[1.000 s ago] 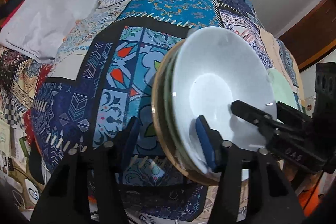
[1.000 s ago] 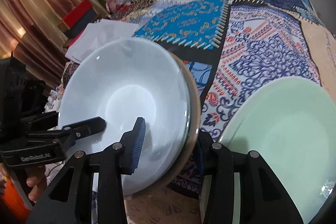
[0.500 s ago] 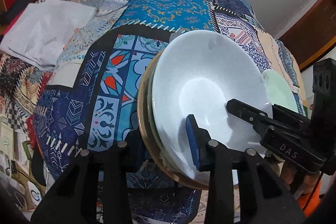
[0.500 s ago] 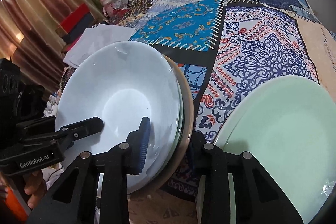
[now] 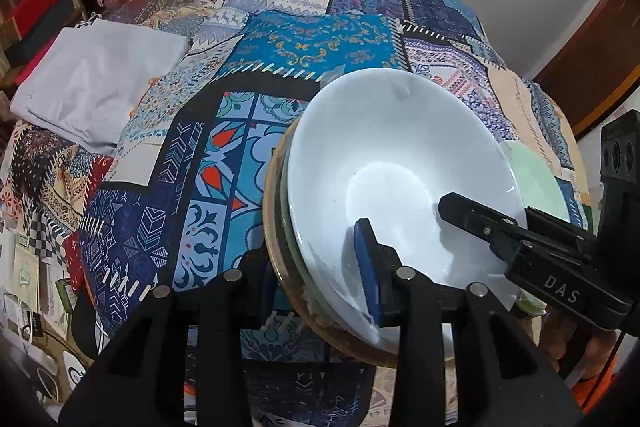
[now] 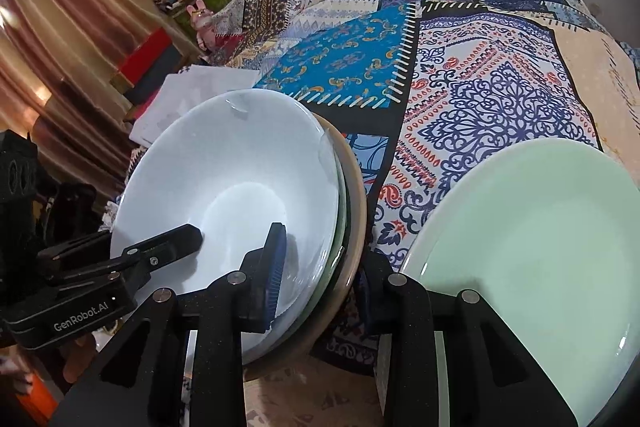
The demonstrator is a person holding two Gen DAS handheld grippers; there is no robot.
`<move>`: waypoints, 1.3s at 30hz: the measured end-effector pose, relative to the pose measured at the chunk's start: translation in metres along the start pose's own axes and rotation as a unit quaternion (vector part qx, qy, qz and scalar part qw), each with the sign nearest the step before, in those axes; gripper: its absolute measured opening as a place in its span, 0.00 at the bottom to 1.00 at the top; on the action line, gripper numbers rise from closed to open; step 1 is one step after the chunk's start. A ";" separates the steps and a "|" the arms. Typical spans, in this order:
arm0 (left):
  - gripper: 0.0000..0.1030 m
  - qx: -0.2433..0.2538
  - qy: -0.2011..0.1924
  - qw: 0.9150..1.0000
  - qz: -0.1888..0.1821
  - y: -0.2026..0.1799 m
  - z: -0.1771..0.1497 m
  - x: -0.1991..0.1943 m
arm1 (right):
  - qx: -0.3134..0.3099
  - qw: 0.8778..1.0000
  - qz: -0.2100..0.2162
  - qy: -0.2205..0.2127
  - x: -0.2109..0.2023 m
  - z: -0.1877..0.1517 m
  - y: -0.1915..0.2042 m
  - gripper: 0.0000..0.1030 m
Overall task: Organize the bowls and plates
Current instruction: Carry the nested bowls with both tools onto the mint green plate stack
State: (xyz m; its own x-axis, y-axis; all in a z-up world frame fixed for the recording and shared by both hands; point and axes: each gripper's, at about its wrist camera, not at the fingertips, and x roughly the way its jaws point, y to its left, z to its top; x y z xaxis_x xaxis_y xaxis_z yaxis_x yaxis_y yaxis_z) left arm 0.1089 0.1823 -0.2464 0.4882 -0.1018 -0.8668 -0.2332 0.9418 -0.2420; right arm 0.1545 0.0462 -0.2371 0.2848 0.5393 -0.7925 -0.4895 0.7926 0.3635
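Steeply downward, both grippers (image 5: 316, 275) (image 6: 320, 275) pinching opposite rims of the dish stack (image 5: 392, 163).

soft indoor light, heavy fisheye warp

even, diffuse room light; faint glare on the white bowl (image 5: 400, 163) and green plate (image 6: 540, 247). dark vignette at the corners, edges bent and slightly blurred. centre sharp, shadows weak.

Left wrist view: very close, looking down from the left edge of the stacked dishes (image 5: 400, 163). Right wrist view: just as close, looking down from their right edge. Shared by both: the dishes and the patchwork cloth (image 6: 492, 99).
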 end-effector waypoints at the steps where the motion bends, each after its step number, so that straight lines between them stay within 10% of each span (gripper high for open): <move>1: 0.35 0.000 -0.002 1.000 -0.002 -0.001 0.000 -0.002 | -0.001 1.000 -0.001 -0.004 -0.003 0.000 0.000 0.27; 39: 0.35 0.081 -0.021 0.995 -0.054 -0.114 0.009 -0.028 | 0.059 0.993 -0.036 -0.098 -0.107 -0.015 -0.060 0.27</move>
State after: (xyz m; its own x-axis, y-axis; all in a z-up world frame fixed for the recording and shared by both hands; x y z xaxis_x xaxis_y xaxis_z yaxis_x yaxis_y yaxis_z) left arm 0.1294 0.0812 -0.1902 0.5393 -0.1951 -0.8192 -0.0407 0.9656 -0.2567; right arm 0.1411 -0.0632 -0.1818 0.4758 0.5155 -0.7127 -0.3654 0.8529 0.3729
